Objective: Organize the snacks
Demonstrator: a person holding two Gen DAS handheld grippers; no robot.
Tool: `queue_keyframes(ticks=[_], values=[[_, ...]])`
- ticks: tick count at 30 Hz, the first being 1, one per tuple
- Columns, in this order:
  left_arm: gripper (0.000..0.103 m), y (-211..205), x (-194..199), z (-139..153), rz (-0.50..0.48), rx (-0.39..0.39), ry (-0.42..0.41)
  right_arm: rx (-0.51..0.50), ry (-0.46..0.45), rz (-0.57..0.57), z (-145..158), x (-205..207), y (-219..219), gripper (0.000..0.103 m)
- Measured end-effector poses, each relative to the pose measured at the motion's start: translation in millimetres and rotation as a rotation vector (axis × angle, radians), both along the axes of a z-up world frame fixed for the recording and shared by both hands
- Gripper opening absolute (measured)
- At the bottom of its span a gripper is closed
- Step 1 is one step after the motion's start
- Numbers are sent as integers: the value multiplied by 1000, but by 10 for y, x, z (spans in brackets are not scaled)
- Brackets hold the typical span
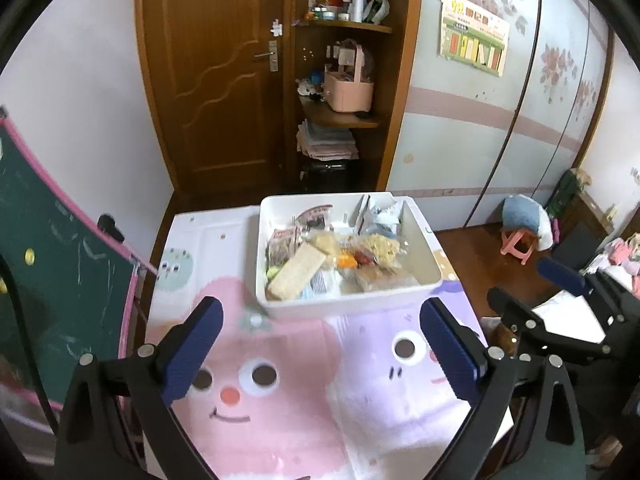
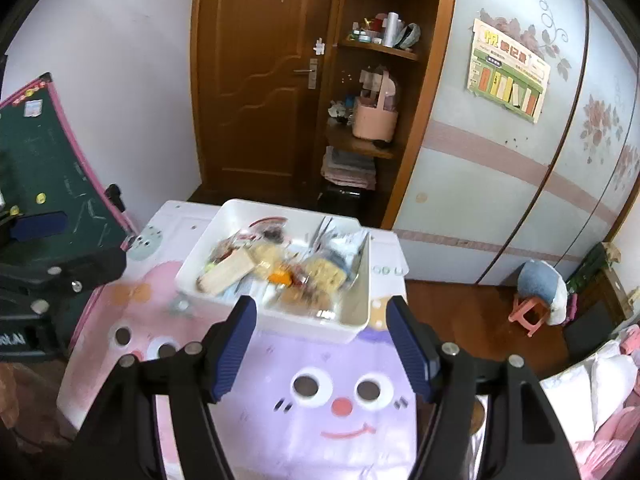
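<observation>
A white bin (image 1: 424,240) full of several wrapped snacks stands at the far end of a small table (image 1: 280,420) covered with a pink and purple cartoon cloth. A long beige wafer pack (image 1: 296,274) lies at its front left. The bin also shows in the right wrist view (image 2: 362,284). My left gripper (image 1: 320,344) is open and empty, hanging over the cloth just in front of the bin. My right gripper (image 2: 322,342) is open and empty, close to the bin's near right corner. It also shows at the right of the left wrist view (image 1: 532,284).
A green chalkboard with a pink frame (image 1: 60,264) leans at the table's left. A brown door (image 1: 216,80) and open shelves (image 1: 344,80) stand behind. A pink stool (image 1: 518,244) stands on the wooden floor to the right, with bedding (image 2: 600,392) at the far right.
</observation>
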State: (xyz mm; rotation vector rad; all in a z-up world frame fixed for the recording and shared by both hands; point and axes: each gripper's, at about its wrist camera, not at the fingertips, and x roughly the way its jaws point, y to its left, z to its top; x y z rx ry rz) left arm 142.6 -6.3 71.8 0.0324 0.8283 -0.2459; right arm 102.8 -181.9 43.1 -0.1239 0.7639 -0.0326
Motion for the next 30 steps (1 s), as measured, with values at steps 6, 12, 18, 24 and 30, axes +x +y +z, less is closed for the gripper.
queue_keyframes(ticks=[6, 12, 18, 24, 30], values=[[99, 293, -576, -95, 65, 15, -30, 89, 34, 7, -200, -565, 149, 68], [99, 481, -1065, -335, 135, 47, -41, 130, 25, 6, -395, -1011, 360, 68], [99, 555, -1410, -497, 166, 33, -71, 128, 33, -25, -537, -1238, 440, 68], [102, 515, -1501, -584, 173, 33, -73, 231, 19, -67, -563, -1307, 317, 68], [102, 485, -1433, -665, 172, 31, -41, 199, 11, -57, -587, -1304, 395, 68]])
